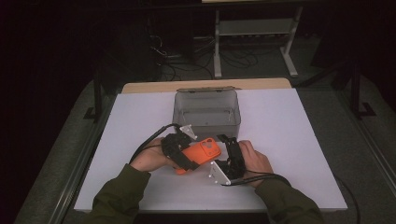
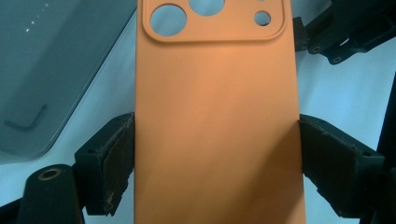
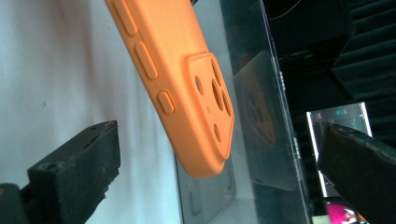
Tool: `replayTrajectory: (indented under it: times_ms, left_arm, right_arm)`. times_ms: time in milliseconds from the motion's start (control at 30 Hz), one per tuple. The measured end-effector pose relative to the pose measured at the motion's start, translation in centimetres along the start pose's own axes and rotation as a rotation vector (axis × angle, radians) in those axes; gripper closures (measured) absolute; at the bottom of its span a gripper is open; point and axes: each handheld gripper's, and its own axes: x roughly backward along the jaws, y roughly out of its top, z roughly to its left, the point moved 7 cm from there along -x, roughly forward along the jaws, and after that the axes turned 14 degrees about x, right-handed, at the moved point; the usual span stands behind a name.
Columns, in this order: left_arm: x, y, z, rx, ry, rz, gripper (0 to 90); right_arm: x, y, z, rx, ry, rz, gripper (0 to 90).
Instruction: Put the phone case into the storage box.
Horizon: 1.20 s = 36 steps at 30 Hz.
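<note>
Near the front edge of the table (image 1: pixel 140 186), mid-width, sits the work: one orange phone case (image 1: pixel 201 154), one clear plastic box (image 1: pixel 208 109), two grippers.

Left gripper (image 2: pixel 217 154): jaws clamped on the case's two long sides, pads pressed flat against the rubber; camera end of the case points away from the hand, toward the box. Cutouts in the raised camera panel: three visible in the left gripper view, a fourth clipped at the frame's top.

Right gripper (image 3: pixel 219 172): jaws spread wide, nothing between the pads; the case's camera corner hangs just ahead of them, apart from both. Three side buttons counted along the case's edge.

Box stands just beyond the case, toward the far edge, its lid raised at the back.

Open room: broad bare white surface left and right of the hands, out to both side edges; a narrower strip at the front.
</note>
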Motion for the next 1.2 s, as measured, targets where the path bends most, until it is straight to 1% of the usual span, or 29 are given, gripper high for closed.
replayTrajectory:
  times_ms: [200,367,600,767,900,967,1033,1200]
  left_arm:
    - [0.0,0.0,0.0,0.003,0.001,0.002,16.0]
    - [0.0,0.0,0.1,0.009,0.004,0.002,16.0]
    - [0.1,0.0,0.2,0.014,0.006,0.0,16.0]
    - [0.0,0.0,0.3,0.016,0.008,0.002,16.0]
    - [0.0,0.0,0.3,0.018,0.009,0.002,16.0]
    - [0.0,0.0,0.3,0.018,0.011,0.004,16.0]
    - [0.0,-0.1,0.3,0.017,0.011,0.006,16.0]
    - [0.0,-0.1,0.3,0.018,0.01,0.006,16.0]
  right_arm:
    - [0.1,0.2,0.2,0.061,-0.025,0.002,0.0]
    - [0.1,0.6,0.0,0.129,-0.058,0.009,0.0]
    - [-0.1,1.0,-0.1,0.191,-0.084,0.003,0.0]
    - [-0.3,1.1,-0.1,0.222,-0.099,0.006,0.0]
    - [-0.3,1.2,-0.2,0.23,-0.116,0.008,0.0]
    - [-0.2,1.3,-0.3,0.223,-0.12,0.009,0.0]
    - [-0.2,1.4,-0.3,0.236,-0.126,0.007,0.0]
    - [-0.2,2.0,-0.2,0.246,-0.131,-0.001,0.0]
